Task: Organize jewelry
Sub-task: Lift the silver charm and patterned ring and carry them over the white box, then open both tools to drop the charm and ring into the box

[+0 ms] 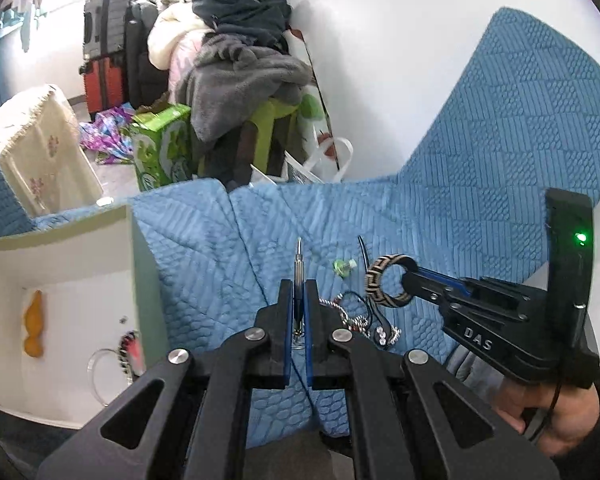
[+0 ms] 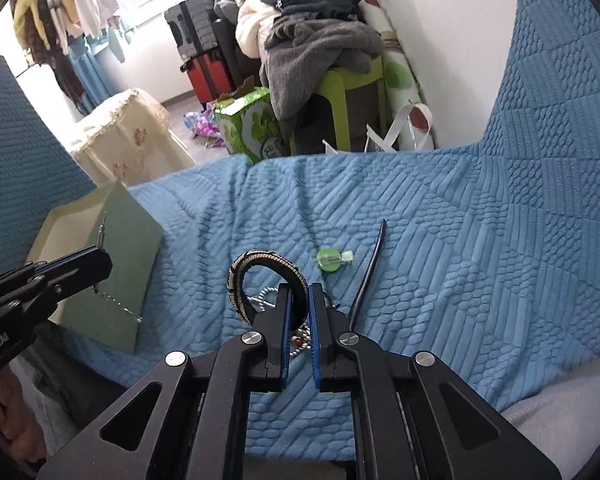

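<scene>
Left tongs (image 1: 299, 300): closed narrow on a slim metal pin-like piece (image 1: 298, 276), long axis running along the fingers toward 12 o'clock, with a short chain hanging below it in the right wrist view.

Right tongs (image 2: 300, 304): closed on a woven patterned bangle (image 2: 260, 276), gripped through the ring at its lower edge, ring standing upright and lifted clear of the blue quilted cover (image 2: 440, 240).

Destination: the white open box (image 1: 60, 264) lies at 9 o'clock of the left tongs, just beside them. It already contains an orange piece (image 1: 35, 324) and a clear ring (image 1: 100, 372). Judged from this, the left hand is nearer the box; the right tongs must cross toward 9 o'clock, past the left gripper, to deposit the bangle.

Remaining items on the cover: a tangle of beaded chains (image 1: 356, 320) directly below the tongs, a green trinket (image 2: 332, 259) at 1 o'clock, and a black strap (image 2: 368, 272) lying lengthwise toward 12 o'clock.
</scene>
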{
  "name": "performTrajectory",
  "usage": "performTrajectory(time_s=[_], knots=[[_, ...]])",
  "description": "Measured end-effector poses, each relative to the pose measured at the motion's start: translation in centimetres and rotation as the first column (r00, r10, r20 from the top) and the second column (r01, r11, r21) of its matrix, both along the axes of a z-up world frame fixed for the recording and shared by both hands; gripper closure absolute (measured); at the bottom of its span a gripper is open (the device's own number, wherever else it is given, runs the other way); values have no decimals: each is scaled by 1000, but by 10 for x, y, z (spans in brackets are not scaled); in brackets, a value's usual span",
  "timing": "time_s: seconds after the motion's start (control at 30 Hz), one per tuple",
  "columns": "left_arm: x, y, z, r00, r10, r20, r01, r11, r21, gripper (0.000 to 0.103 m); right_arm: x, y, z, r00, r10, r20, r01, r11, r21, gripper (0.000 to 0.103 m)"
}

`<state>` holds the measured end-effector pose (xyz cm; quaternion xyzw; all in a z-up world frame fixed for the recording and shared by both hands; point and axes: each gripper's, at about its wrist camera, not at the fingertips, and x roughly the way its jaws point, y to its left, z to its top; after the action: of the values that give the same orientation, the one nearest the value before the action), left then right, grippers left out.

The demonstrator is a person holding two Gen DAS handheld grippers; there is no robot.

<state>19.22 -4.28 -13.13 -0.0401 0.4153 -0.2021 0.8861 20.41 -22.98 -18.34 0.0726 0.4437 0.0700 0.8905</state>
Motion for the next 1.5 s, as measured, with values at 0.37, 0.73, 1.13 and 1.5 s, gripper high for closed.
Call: performTrajectory(time_s=[0.37,0.73,1.13,1.5], knots=[[-8,31,62,991,40,131,-32,998,-58,99,-1,21,83,990,4,139,-10,999,45,98],[-12,88,81,965,174,198,-162,984,-77,99,12,80,120,974,117,194,-131,990,57,98],[-3,149,49,945,301,126,-295,954,-59,99,31,168,95,951,279,136,-285,958,25,98],[12,173,3,916,400,-15,-399,916,33,99,47,209,52,922,387,27,-387,922,-5,98]])
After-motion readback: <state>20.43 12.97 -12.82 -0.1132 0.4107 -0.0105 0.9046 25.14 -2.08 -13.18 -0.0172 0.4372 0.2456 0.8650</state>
